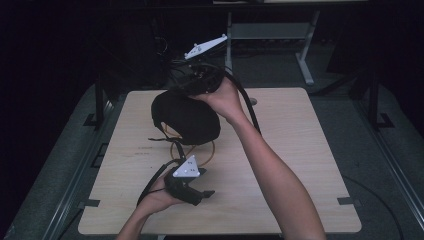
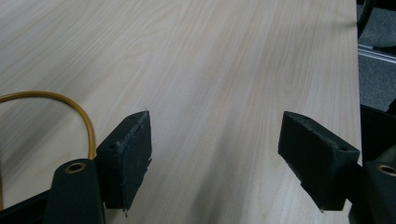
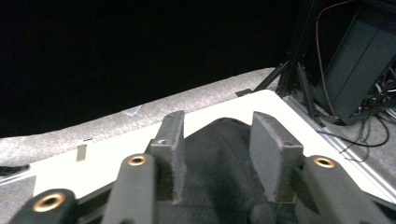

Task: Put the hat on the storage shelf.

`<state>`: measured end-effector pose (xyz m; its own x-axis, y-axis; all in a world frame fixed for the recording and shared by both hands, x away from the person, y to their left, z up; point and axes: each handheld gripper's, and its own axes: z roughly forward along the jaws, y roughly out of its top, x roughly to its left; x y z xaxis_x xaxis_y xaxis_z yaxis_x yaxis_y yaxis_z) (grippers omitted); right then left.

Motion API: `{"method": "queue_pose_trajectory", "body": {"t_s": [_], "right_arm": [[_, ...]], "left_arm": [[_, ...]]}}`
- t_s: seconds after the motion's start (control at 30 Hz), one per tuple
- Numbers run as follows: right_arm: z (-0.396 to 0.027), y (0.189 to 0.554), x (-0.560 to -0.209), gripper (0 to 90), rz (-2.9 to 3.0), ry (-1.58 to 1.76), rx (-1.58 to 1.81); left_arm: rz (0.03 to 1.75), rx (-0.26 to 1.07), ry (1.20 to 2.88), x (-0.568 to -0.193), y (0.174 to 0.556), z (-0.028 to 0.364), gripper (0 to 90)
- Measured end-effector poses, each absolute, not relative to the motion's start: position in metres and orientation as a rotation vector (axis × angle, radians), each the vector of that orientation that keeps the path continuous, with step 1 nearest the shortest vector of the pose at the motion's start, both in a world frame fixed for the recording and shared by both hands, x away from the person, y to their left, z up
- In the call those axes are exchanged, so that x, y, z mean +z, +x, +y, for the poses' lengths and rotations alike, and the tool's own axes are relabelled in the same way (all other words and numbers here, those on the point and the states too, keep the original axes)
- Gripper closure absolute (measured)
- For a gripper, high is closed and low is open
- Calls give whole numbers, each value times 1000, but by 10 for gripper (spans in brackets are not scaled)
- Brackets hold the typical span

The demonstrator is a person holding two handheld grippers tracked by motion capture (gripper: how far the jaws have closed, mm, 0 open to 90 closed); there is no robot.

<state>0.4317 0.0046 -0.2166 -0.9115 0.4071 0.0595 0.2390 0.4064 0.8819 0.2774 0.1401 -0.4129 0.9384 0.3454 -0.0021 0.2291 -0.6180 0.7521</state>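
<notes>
You work at a pale wooden table (image 1: 300, 165) with a fine straight grain and rounded corners, set on a grey carpeted floor (image 1: 380, 165) in a very dark room. Past the far edge of the table stands the pale metal frame of a second desk (image 1: 300, 45), and the right gripper view shows black cases and loose cables (image 3: 369, 116) on the floor beside the table's corner. Short strips of dark tape (image 1: 90, 203) lie at the table's near edges. No brand, label or writing can be read anywhere; the grey plates on top of your grippers carry only small dots.

The black cap (image 1: 186, 119), a soft dark fabric dome, sits on the far middle of the table, left of centre, with a thin strap trailing from its left side. A yellow cord loop (image 1: 192, 150) lies on the wood just in front of it, partly under its near edge.

Your right gripper (image 3: 217, 156) hangs over the far side of the cap, pointing down at it. Its jaws stand part-way apart with the cap's black fabric between them; whether the pads press on the cloth cannot be told from here.

Your left gripper (image 2: 215, 163) rests low near the front of the table, close to you, jaws wide apart over bare wood and holding nothing, with the yellow cord curving just beside its left jaw
</notes>
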Motion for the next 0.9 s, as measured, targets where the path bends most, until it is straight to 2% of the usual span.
{"method": "queue_pose_trajectory", "body": {"t_s": [0.43,0.9], "right_arm": [[-23,427,-228,399,2535,631,1528],[-66,419,-236,370,2497,691,1584]], "left_arm": [[403,187,2262,-416,276,142,255],[389,177,2278,-420,275,137,252]]}}
